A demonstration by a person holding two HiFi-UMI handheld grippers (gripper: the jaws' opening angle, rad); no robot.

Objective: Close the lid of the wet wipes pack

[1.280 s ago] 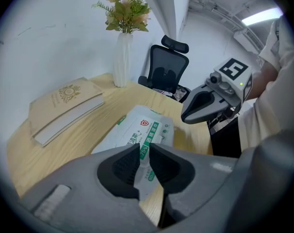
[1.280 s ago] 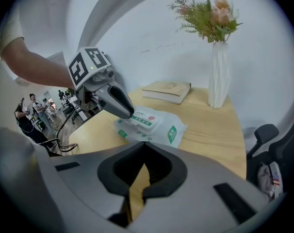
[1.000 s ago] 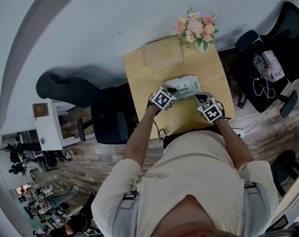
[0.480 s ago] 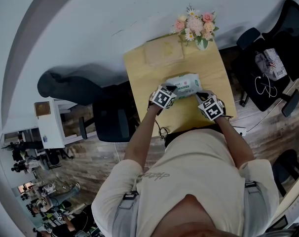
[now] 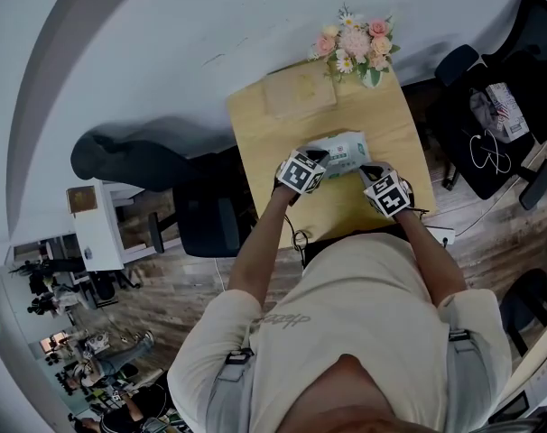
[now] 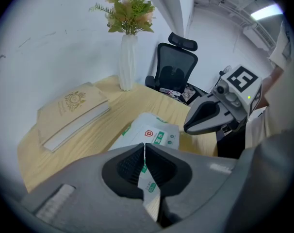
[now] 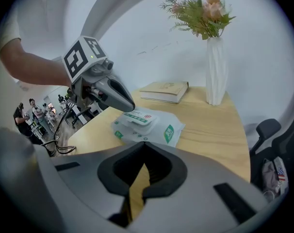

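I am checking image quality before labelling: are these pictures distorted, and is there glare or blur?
Head view: strong fisheye bending, the desk small, light even. Left gripper view: black rounded corners, a ceiling lamp glares at upper right, the wet wipes pack is sharp. Right gripper view: same black corners, no glare, the white vase is sharp.

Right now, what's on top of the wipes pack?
Its white flip lid, which looks down, with the left gripper tip over one end. Its jaws have just been closing, with nothing between them. Contact underneath the tip is hidden.
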